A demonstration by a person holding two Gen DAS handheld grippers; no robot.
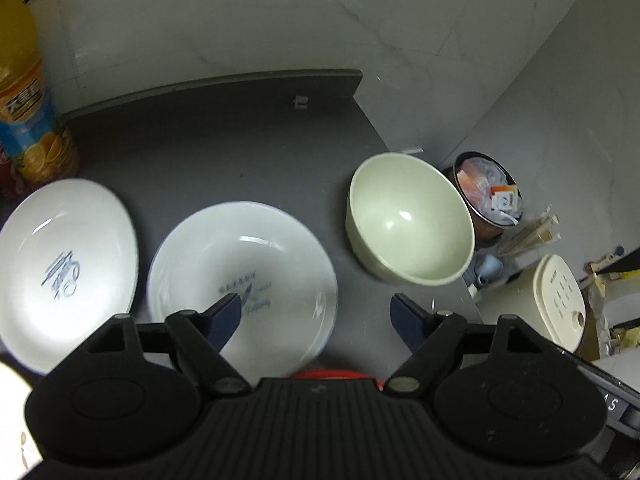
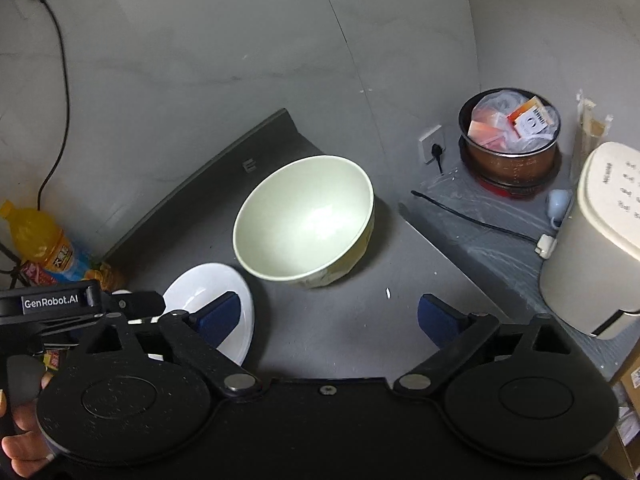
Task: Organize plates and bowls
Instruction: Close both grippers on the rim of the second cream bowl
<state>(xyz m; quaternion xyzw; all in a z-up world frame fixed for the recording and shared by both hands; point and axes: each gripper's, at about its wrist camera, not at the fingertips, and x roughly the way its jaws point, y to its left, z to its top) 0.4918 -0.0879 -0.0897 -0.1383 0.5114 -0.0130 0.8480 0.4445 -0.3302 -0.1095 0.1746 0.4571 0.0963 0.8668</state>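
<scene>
Two white plates with blue print lie on the dark grey counter (image 1: 240, 148): one at the far left (image 1: 64, 264), one in the middle (image 1: 240, 280). A pale cream bowl (image 1: 408, 220) stands upright to their right, near the counter's right edge. My left gripper (image 1: 316, 314) hovers open over the middle plate's right rim, its left finger above the plate. In the right wrist view the bowl (image 2: 304, 216) sits ahead and one plate (image 2: 212, 300) lies at the lower left. My right gripper (image 2: 330, 314) is open above bare counter in front of the bowl, holding nothing.
An orange juice bottle (image 1: 24, 92) stands at the back left. Beyond the right edge, lower down, are a brown pot stuffed with plastic bags (image 2: 508, 128), a white appliance (image 2: 596, 240) and a black cable (image 2: 480, 220). A hand (image 2: 20, 440) holds a black housing labelled GenRobot.AI (image 2: 52, 304).
</scene>
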